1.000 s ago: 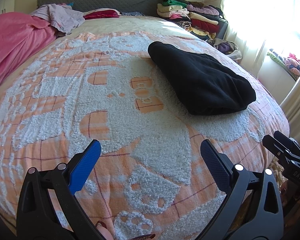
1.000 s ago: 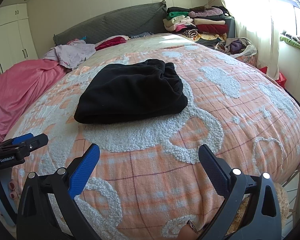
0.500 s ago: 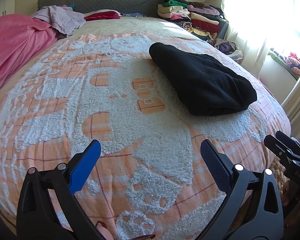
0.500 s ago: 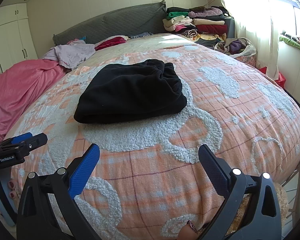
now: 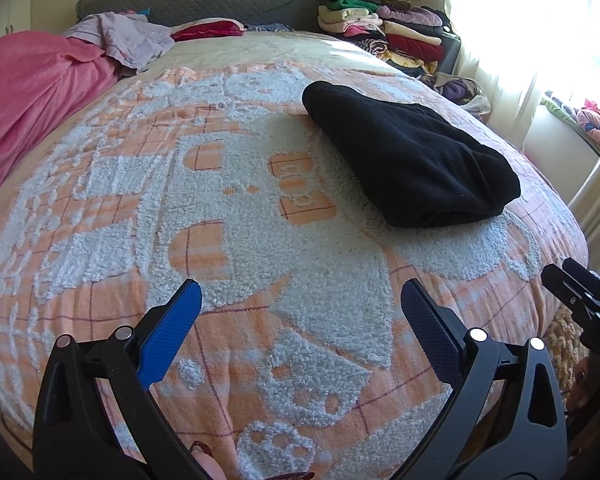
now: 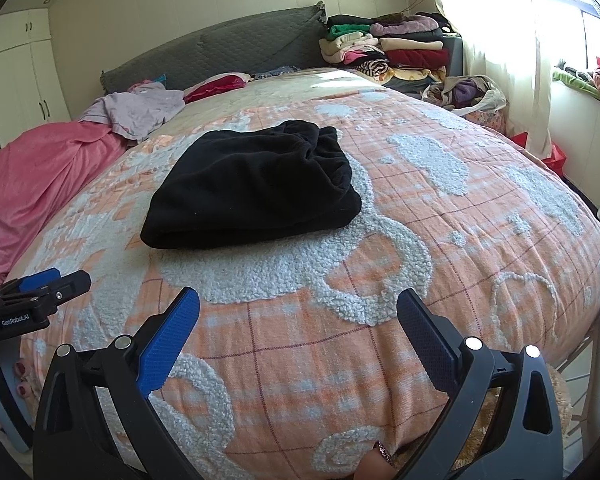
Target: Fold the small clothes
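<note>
Left gripper and right gripper: both spread wide, nothing between fingers. Folded black garment lies on the orange blanket, at 12 o'clock from right gripper, 1 o'clock from left. Bag at 2 o'clock beside bed holds crumpled clothes.

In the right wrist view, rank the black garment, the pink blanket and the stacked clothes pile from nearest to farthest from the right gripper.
From the right gripper:
1. Black garment, folded, straight ahead.
2. Pink blanket, far left.
3. Clothes pile, back right, by the headboard.

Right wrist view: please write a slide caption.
Open right gripper above blanket, facing folded black garment.
</note>
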The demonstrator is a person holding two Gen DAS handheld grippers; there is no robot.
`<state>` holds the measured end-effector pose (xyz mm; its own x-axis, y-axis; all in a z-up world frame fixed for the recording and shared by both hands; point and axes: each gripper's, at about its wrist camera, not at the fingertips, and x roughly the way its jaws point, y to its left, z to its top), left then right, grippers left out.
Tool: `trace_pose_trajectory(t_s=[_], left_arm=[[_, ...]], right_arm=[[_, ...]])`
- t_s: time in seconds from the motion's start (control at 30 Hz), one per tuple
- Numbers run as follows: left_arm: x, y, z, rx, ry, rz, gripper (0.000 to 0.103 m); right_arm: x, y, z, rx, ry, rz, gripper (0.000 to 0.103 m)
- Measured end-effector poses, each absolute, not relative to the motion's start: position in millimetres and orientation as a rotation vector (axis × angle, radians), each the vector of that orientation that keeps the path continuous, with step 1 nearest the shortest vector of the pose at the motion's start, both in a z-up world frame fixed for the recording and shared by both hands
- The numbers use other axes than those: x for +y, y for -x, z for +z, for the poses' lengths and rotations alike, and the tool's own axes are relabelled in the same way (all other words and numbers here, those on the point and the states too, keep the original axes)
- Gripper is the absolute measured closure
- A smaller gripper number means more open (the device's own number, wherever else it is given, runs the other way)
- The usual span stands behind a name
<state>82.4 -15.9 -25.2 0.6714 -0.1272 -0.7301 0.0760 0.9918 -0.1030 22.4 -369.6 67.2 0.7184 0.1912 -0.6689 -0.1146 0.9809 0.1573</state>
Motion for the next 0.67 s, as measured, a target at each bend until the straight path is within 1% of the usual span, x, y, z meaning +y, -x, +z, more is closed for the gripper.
trace_pose_trajectory(t_s=[0.17,0.3,0.37,0.47,0.5,0.67], left_arm=[[-10,-89,-31,0.872,0.078,-0.076,0.010],[15,-97,-30,0.870,0.110,-0.003,0.010],[33,-101,-23,0.857,0.130,0.043,0.010],[85,-110,-7,0.823,0.203,0.154,0.010],[113,-116,0,0.823,0.213,0.224,0.009],[233,-134,13,0.836,0.267,0.462,0.010]], right_arm=[[-393,-20,68,0.747,-0.146,0.083,0.005],[-439,-15,74,0.723,-0.219,-0.038,0.005],[-479,-9,79,0.699,-0.262,-0.144,0.005],[-546,2,81,0.676,-0.312,-0.300,0.005],[-563,5,80,0.674,-0.318,-0.348,0.005],[-700,19,56,0.726,-0.312,-0.737,0.005]])
